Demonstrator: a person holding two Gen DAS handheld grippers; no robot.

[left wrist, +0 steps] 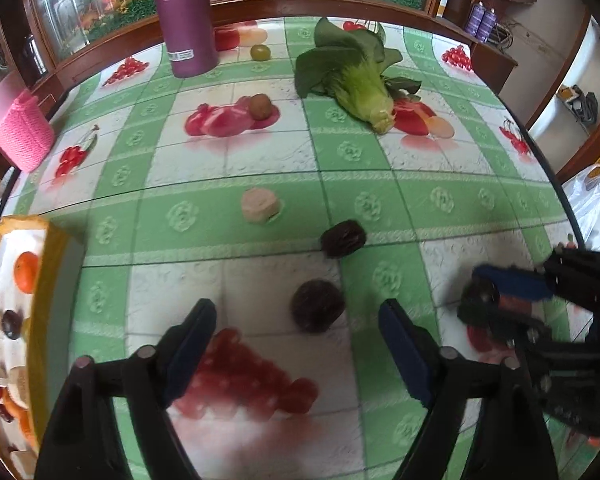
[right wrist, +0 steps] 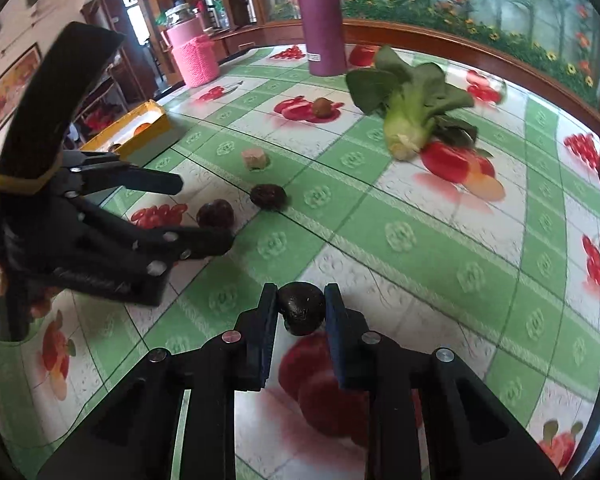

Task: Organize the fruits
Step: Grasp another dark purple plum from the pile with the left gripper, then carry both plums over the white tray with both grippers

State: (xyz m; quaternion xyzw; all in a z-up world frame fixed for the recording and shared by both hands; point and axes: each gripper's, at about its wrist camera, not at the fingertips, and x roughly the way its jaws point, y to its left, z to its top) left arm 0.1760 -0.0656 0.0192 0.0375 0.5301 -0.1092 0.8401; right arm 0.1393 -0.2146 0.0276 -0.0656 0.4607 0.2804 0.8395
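Observation:
My left gripper (left wrist: pixel 300 320) is open, its fingers on either side of a dark wrinkled fruit (left wrist: pixel 317 306) that lies on the tablecloth. A second dark fruit (left wrist: pixel 343 238) lies just beyond. My right gripper (right wrist: pixel 300 300) is shut on a third dark fruit (right wrist: pixel 301 307), held a little above the cloth; it also shows at the right of the left wrist view (left wrist: pixel 484 300). A yellow-rimmed tray (left wrist: pixel 50 264) holding an orange and several small fruits sits at the left. A brown round fruit (left wrist: pixel 260 106) and a green one (left wrist: pixel 260 52) lie farther back.
A pale round cake-like piece (left wrist: pixel 260 205) lies mid-table. A leafy bok choy (left wrist: pixel 360 76) lies at the back right. A tall purple bottle (left wrist: pixel 186 16) stands at the back. A pink knitted jar cover (left wrist: pixel 22 136) is at the left edge. The cloth bears printed fruit pictures.

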